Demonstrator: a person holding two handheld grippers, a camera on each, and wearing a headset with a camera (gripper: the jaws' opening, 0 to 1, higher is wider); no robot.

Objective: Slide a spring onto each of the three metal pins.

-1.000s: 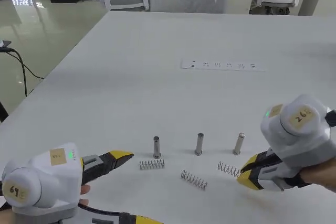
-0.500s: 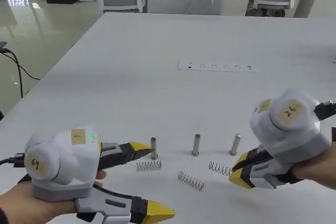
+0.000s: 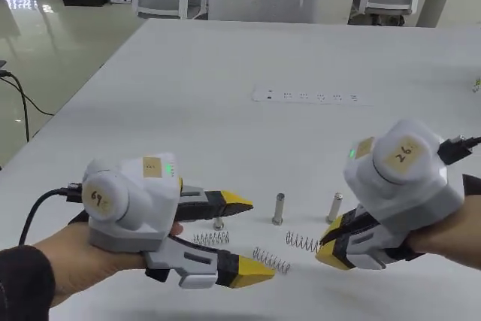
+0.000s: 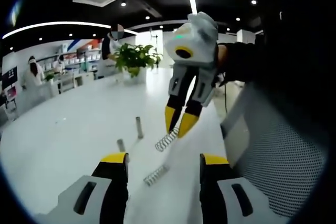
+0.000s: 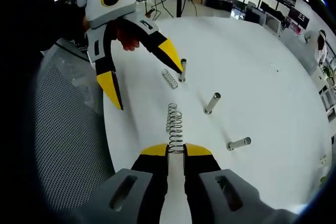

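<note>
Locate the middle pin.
Head view: middle pin stands upright between the left gripper and the right pin, with a loose spring in front.

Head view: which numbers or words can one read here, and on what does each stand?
"69": handwritten on the left round label, on the body of the left claw.
"26": handwritten on the right round label, on the body of the right claw.
Left square sticker and right square sticker: too small to read.
Marks on the power strip: too small to read.
</note>
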